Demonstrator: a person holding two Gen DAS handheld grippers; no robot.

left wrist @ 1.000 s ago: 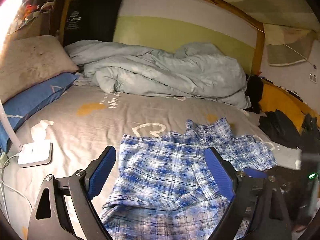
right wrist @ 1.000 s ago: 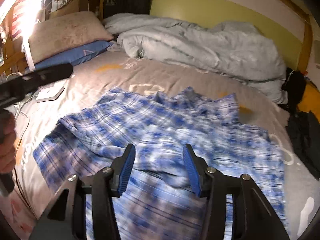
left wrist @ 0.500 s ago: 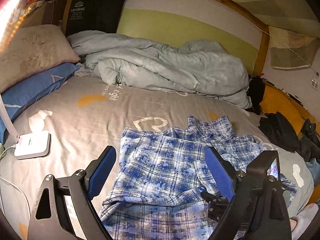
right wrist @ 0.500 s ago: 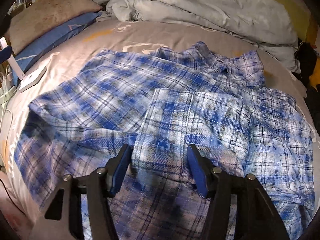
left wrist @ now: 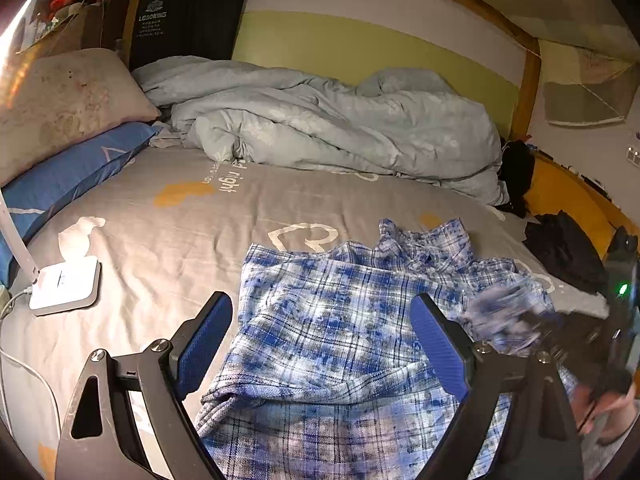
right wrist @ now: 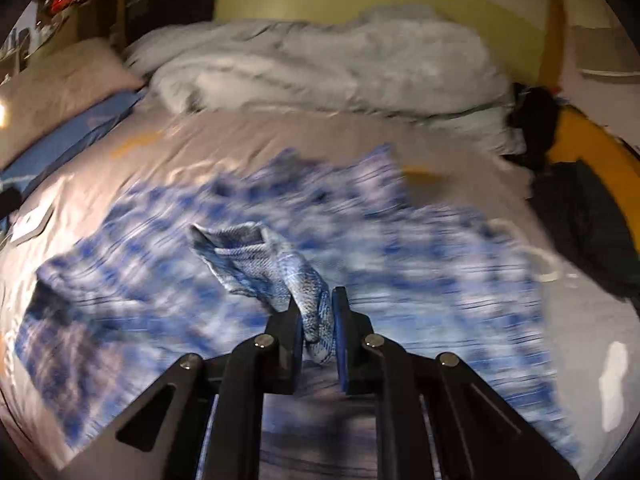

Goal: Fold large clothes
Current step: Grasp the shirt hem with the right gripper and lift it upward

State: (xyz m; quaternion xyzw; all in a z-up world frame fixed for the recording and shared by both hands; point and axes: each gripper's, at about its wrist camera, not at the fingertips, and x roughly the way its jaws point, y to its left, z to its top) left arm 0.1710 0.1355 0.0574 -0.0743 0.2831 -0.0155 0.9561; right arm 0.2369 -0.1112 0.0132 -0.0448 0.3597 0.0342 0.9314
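A blue and white plaid shirt (left wrist: 340,360) lies crumpled on the grey bedsheet (left wrist: 180,248). My left gripper (left wrist: 320,302) hovers over the shirt's near left part, jaws wide open with nothing between the pads. In the right wrist view the shirt (right wrist: 420,248) is blurred by motion. My right gripper (right wrist: 318,300) is closing, and its pads pinch a raised fold of shirt fabric (right wrist: 256,252). The left wrist view shows that pinched cloth (left wrist: 500,312) lifted at the shirt's right side, with a person's hand (left wrist: 608,412) behind it.
A rumpled pale duvet (left wrist: 340,128) fills the back of the bed. A beige pillow (left wrist: 60,96) and a blue pillow (left wrist: 68,176) lie at the left. A white lamp base (left wrist: 64,288) with a cable sits near the left edge. Dark clothes (left wrist: 568,252) lie at right.
The right gripper has gone from open over the shirt to pinching a fold, and it has lifted and pulled that fold sideways. The left gripper has stayed open in place.
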